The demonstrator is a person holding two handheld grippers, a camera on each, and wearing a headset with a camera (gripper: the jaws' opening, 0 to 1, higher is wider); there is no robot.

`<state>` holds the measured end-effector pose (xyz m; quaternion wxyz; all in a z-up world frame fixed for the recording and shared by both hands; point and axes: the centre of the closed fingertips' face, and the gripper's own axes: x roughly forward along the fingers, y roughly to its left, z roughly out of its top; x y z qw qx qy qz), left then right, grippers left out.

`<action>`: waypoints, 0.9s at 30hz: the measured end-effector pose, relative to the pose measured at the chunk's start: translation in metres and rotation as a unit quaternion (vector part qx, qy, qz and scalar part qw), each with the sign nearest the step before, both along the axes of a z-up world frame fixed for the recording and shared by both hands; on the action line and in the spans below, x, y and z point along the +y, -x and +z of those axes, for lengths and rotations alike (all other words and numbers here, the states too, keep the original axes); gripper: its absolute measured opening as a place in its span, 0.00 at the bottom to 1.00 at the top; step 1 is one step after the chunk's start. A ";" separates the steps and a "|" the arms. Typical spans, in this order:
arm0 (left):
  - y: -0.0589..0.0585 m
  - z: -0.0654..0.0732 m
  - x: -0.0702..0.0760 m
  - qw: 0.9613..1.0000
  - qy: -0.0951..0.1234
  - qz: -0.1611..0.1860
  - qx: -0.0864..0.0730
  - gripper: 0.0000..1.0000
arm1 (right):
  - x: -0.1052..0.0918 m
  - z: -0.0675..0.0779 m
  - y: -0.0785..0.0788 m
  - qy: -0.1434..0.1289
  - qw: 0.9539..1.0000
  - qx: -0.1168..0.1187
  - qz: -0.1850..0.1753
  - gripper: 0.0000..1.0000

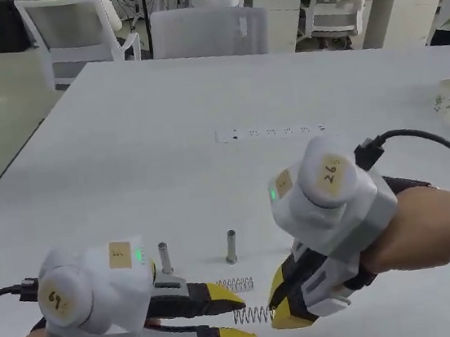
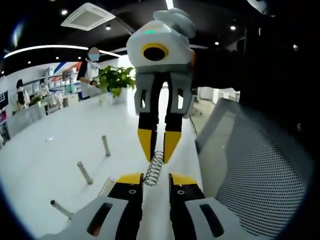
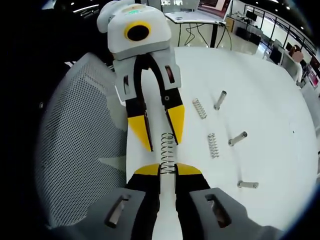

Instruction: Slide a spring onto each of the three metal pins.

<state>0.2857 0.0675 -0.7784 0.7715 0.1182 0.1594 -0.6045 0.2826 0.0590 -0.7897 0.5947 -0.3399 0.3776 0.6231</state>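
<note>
Nearest the person, the held spring (image 1: pixel 254 314) lies with its long axis running left to right, bridging the gap between the two sets of tongs just above or on the white table (image 1: pixel 297 86); I cannot tell which. The right tongs (image 1: pixel 277 308) are clenched across its right-hand end, as the right gripper view shows plainly. The left tongs (image 1: pixel 237 318) are released, their yellow tips spread to either side of the spring's left end with no clear contact. I judge the spring to be very light, thin wire that is soft along its length: it will bow or flick away if squeezed hard, and it may roll on the smooth table. The best hold is a gentle pinch across the coils close to one end, leaving the other end's bore free. A little farther off, a loose spring (image 1: pixel 236 284) lies flat, also roughly left to right, and a second loose spring (image 3: pixel 199 108) lies beyond it to the left. Farther still, the left pin (image 2: pixel 60 209), middle pin (image 1: pixel 164 258) and right pin (image 1: pixel 231 247) stand in a row, bare, axes upright. The held spring therefore looks a quarter turn off: it would need tipping until its open end points down over a pin.
</note>
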 end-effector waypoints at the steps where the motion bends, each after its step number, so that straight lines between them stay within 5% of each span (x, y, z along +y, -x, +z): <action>1: 0.000 -0.001 0.000 1.000 -0.003 -0.001 -0.004 0.10 | 0.000 0.000 0.001 0.001 1.000 0.002 0.001 0.07; 27: 0.000 0.000 0.000 0.999 -0.026 -0.009 -0.031 0.02 | 0.002 0.014 0.005 -0.002 1.000 0.007 -0.011 0.07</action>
